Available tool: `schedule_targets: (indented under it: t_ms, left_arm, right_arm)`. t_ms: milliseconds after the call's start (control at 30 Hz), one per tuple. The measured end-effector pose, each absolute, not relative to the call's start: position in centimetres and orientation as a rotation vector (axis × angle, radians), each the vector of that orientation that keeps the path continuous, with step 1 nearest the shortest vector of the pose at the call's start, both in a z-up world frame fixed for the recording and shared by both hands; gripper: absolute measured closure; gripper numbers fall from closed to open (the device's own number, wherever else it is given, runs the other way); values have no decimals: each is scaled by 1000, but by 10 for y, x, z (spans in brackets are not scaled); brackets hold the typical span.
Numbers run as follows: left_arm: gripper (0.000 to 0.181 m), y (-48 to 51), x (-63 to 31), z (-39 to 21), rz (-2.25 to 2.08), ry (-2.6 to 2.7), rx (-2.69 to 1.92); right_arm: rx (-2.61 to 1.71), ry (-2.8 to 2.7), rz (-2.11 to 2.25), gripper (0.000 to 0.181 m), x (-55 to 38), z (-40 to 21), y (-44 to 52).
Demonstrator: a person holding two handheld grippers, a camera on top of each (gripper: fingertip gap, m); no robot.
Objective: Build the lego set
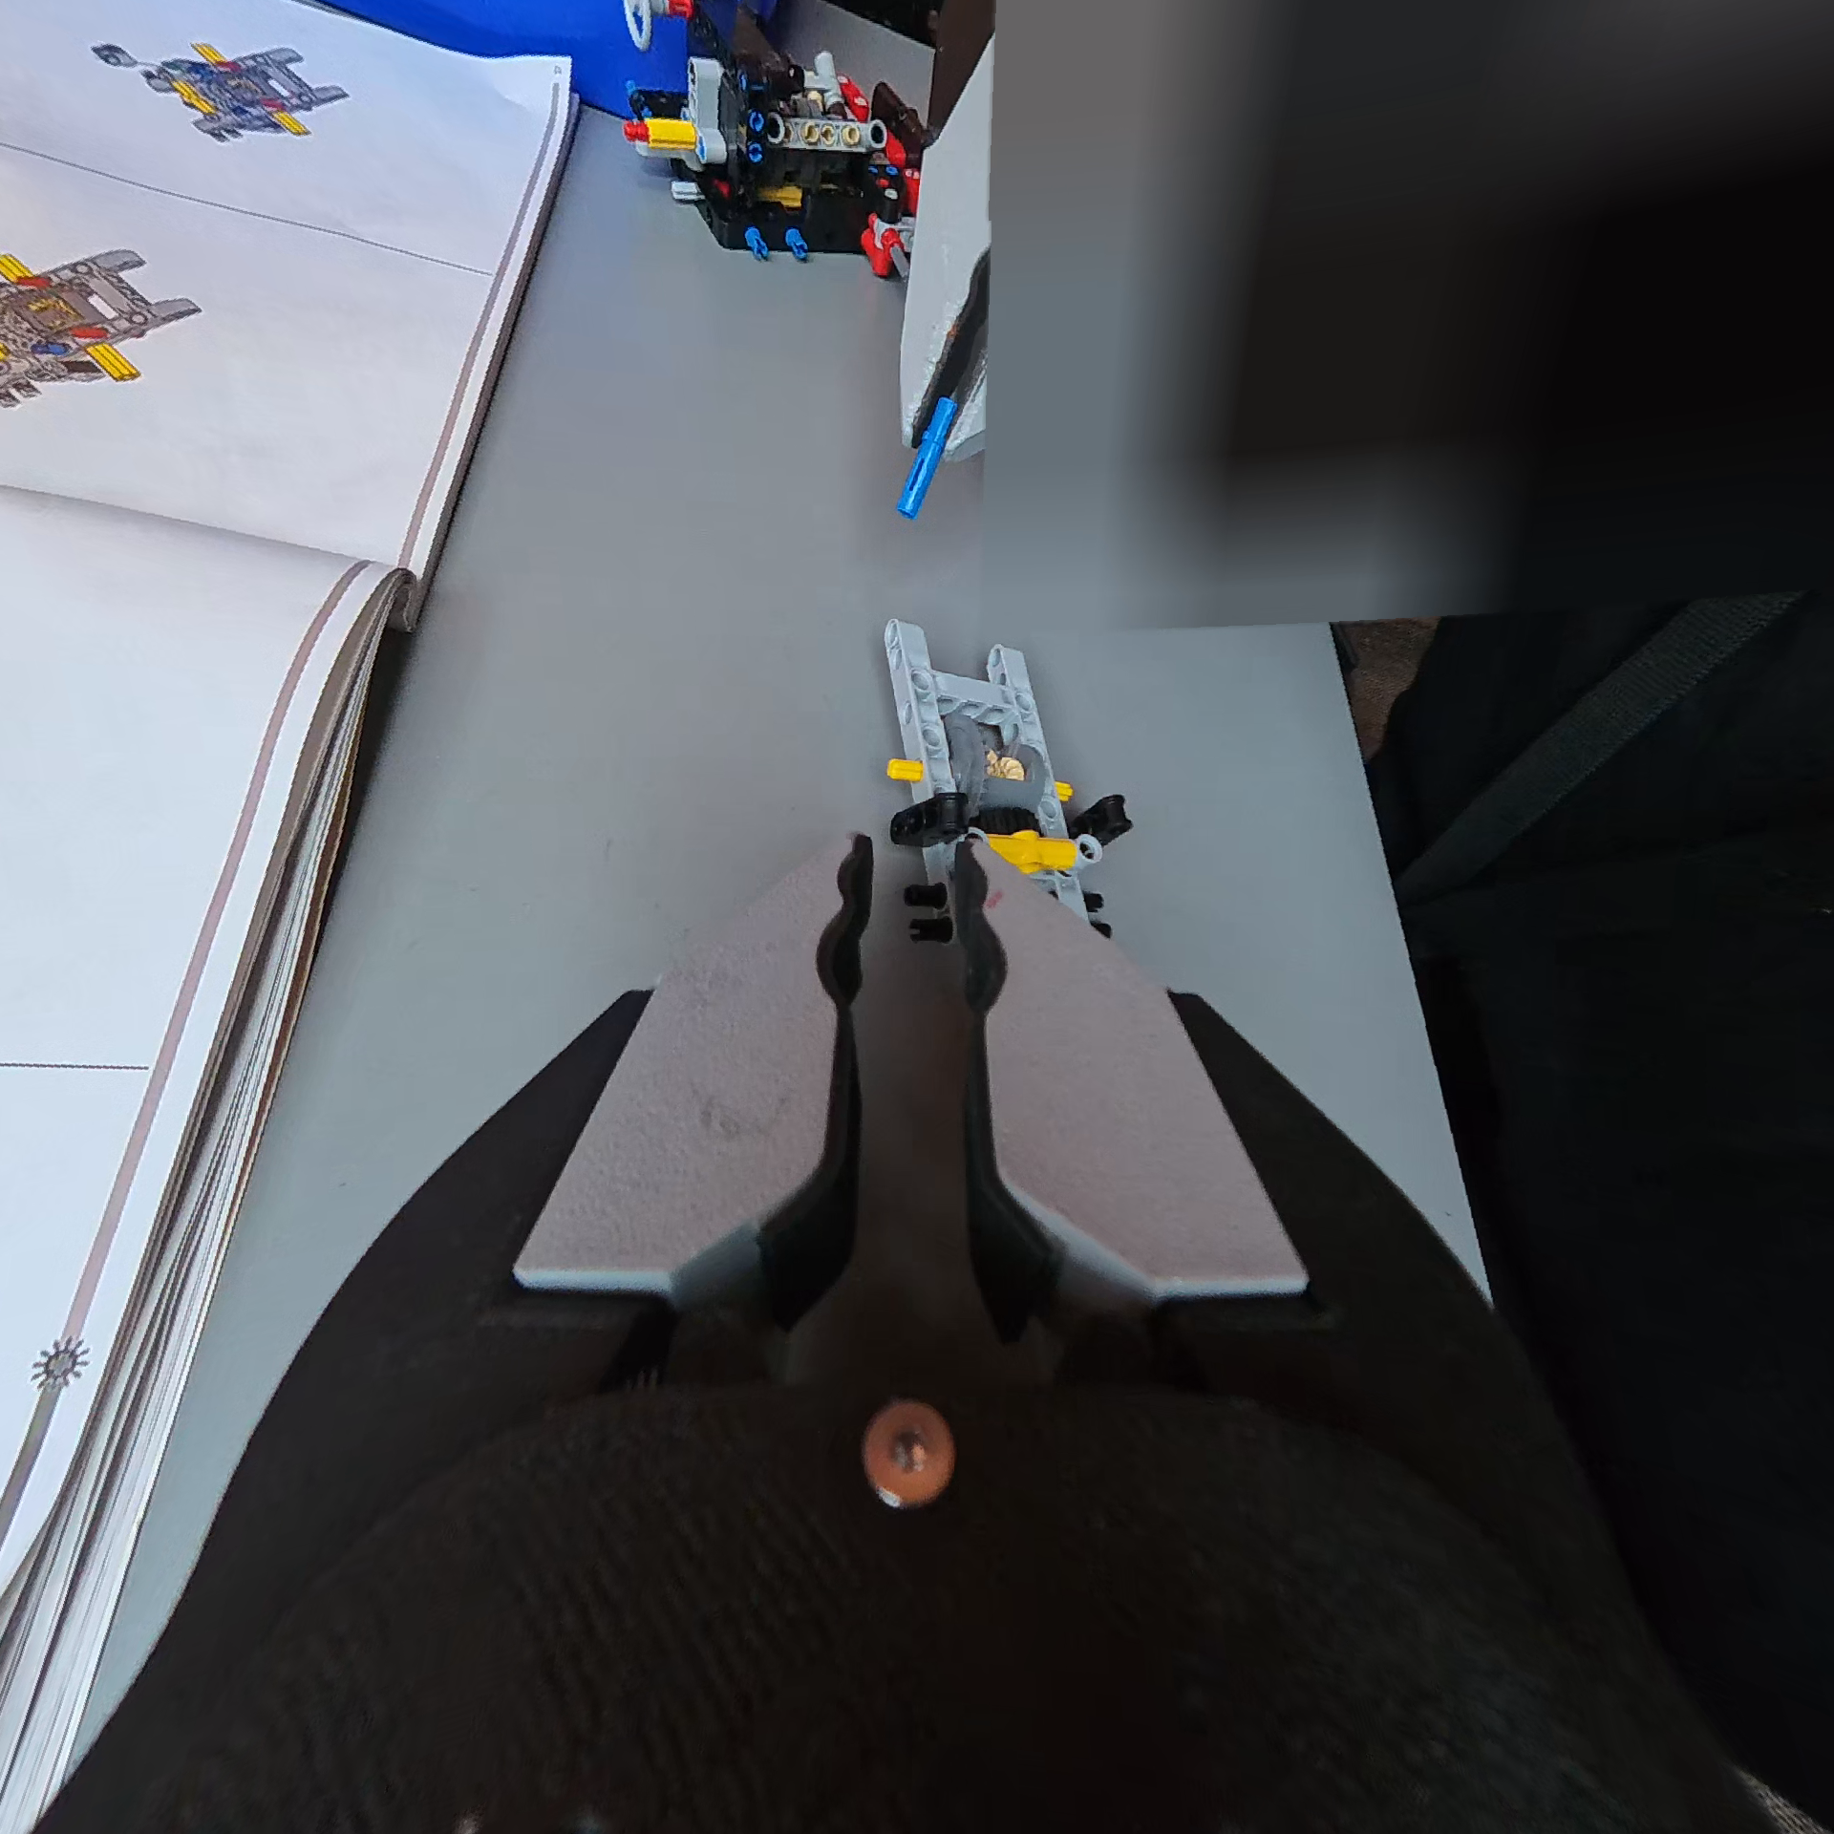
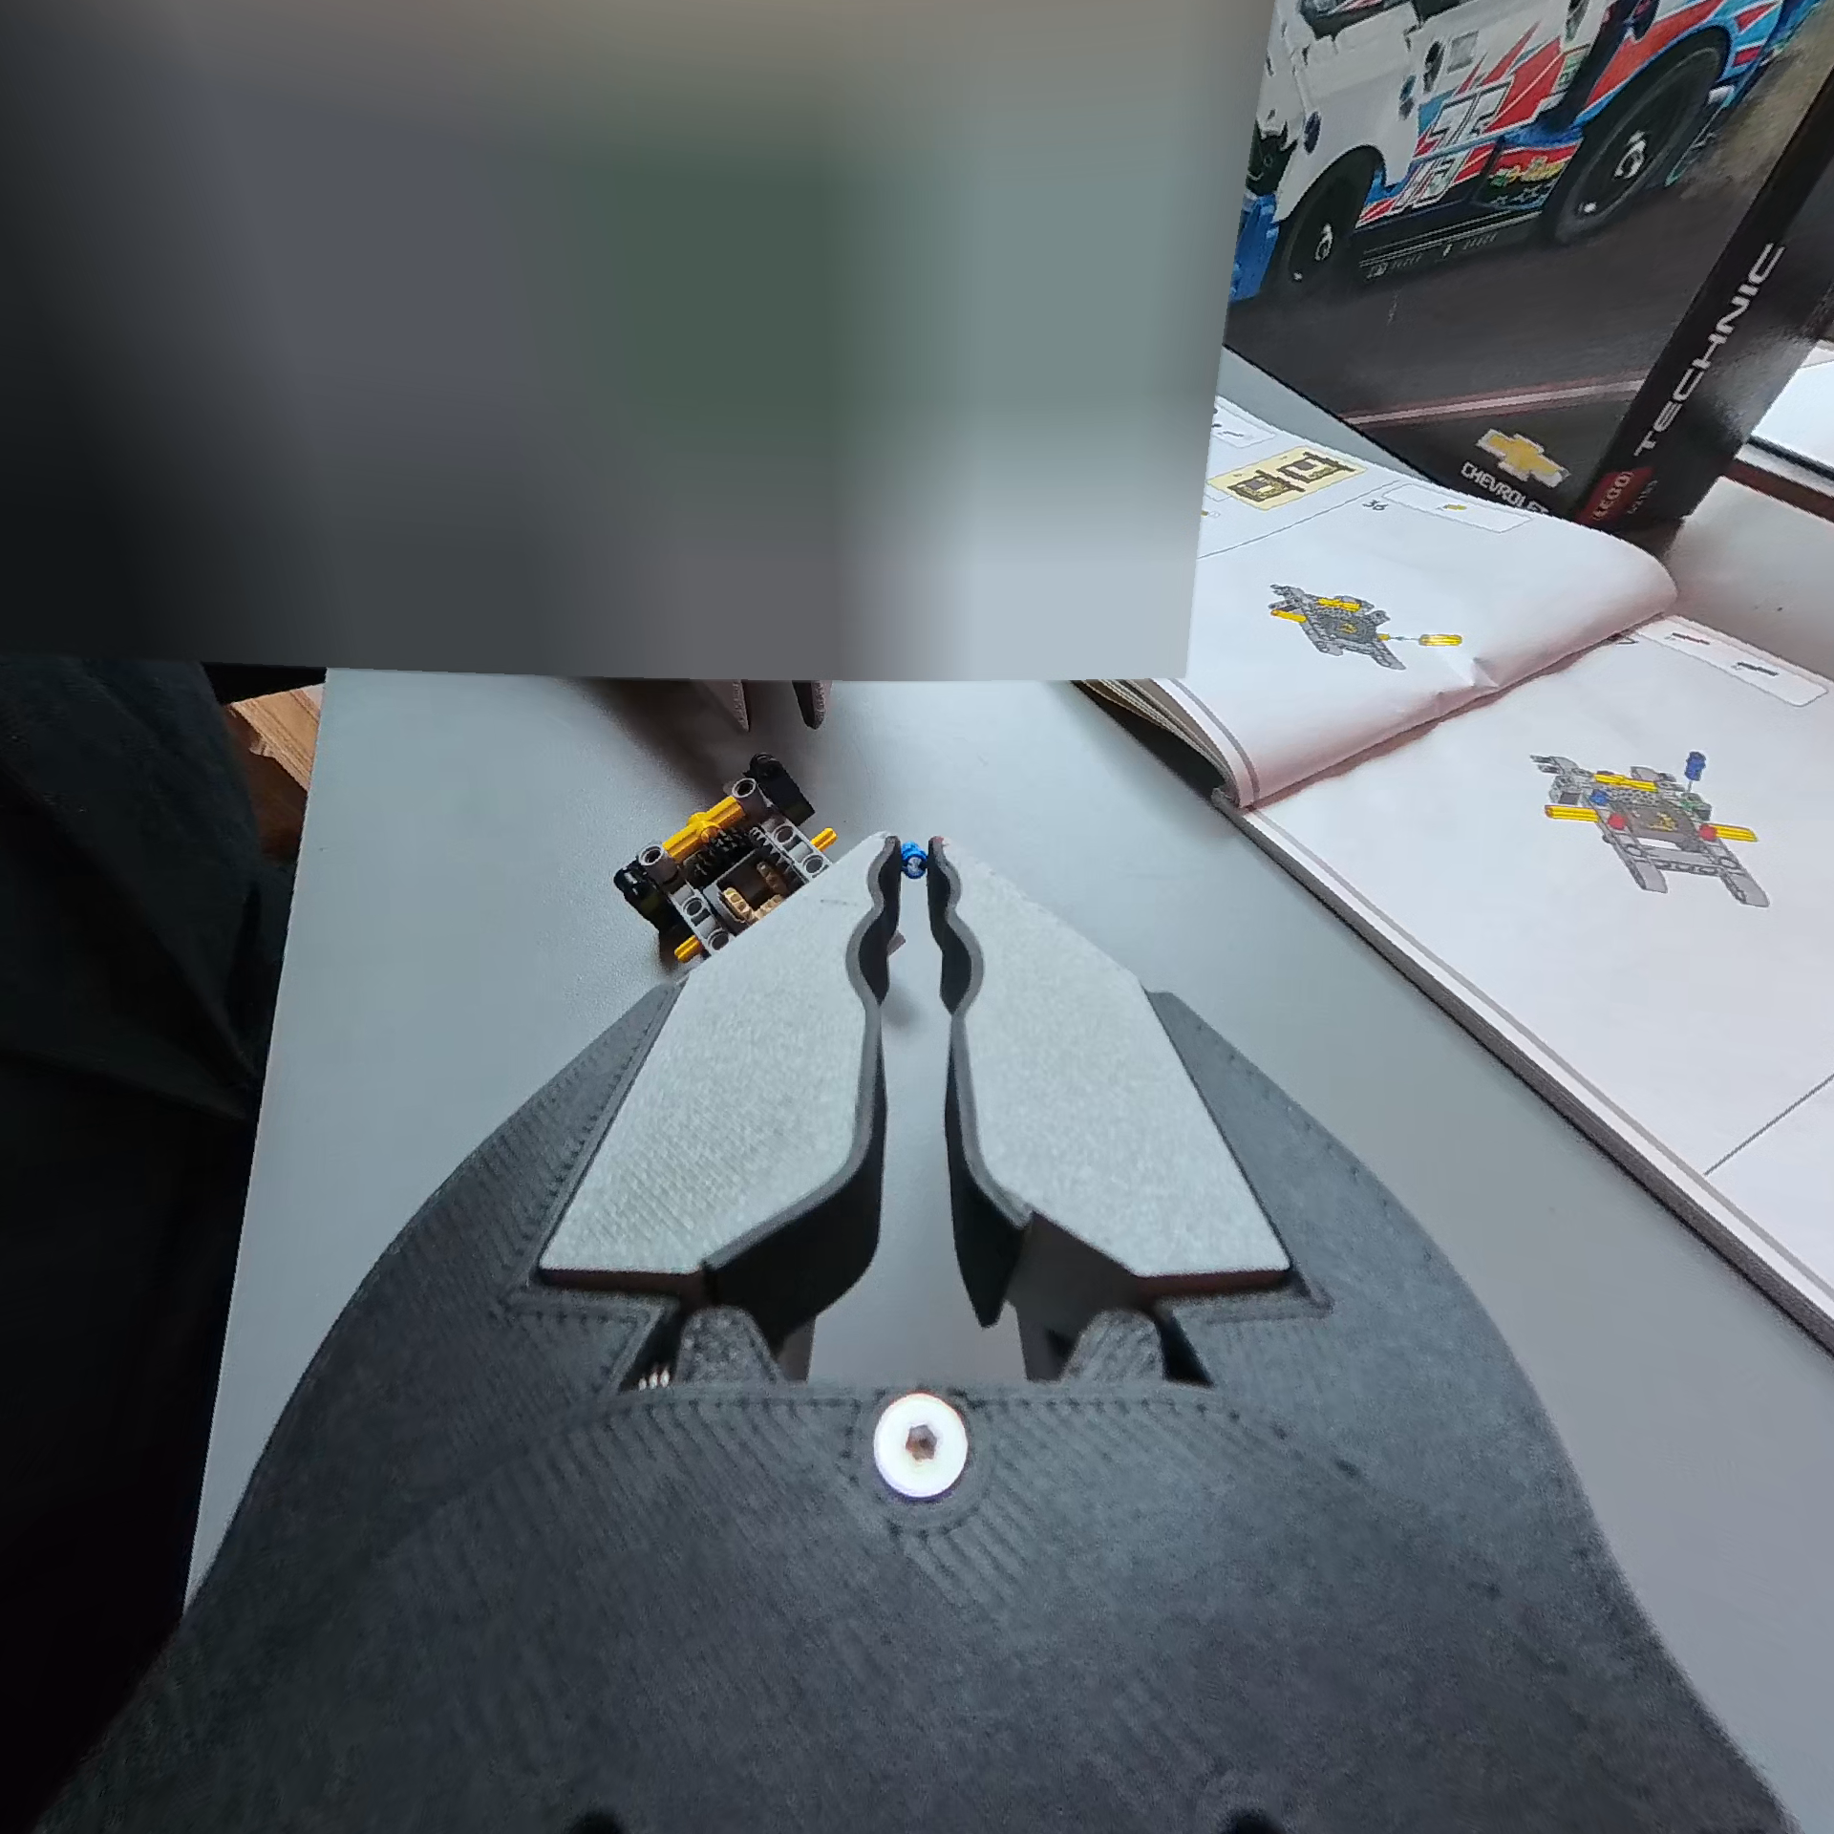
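Two grippers: both work over a smooth grey table (image 1: 645,595), one empty, one loaded.
Far left: the thick white paper instruction booklet (image 1: 198,695) lies open, printed build diagrams facing up.
Left gripper (image 1: 913,853): grey textured fingers with wavy black inner pads; jaws parted with nothing between them, hovering just beside the near end of the small light-grey ladder-shaped frame of holed beams with yellow axles and black connectors (image 1: 982,774).
Loose parts: two short black pins (image 1: 928,911) lie on the table by the frame.
Farther back: a bigger black, grey and red subassembly (image 1: 784,149) stands well apart.
Right gripper (image 2: 915,855): jaws pinched on a small glossy blue plastic pin (image 2: 911,859), held clear of the table beside the frame.
Step in hand: I'd judge the blue pin is headed for a hole in the frame.
Next move: likely the empty gripper steadies the frame while the pin is lined up square and pressed in; a tilted pin could jam or slip.
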State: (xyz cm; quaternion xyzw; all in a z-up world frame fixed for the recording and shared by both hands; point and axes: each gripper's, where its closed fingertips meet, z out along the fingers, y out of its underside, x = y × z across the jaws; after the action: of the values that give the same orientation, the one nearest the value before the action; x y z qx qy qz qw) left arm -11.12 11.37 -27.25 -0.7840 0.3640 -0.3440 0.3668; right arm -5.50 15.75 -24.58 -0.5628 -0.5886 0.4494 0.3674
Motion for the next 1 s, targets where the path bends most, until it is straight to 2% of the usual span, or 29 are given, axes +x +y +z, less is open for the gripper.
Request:
schedule_targets:
  t_ms: [533,833,1000]
  left_arm:
    - [156,114,-109,-281,-844,974,-2060]
    - [158,106,-104,-293,-806,1075,-2103]
    - [166,104,-102,-299,-818,1103,-2144]
  right_arm:
    - [-1425,-1656,1181,180,-61,-250,140]
    - [-1302,-2079,884,180,-84,-258,125]
    - [-1266,-2275,748,179,-90,-272,120]
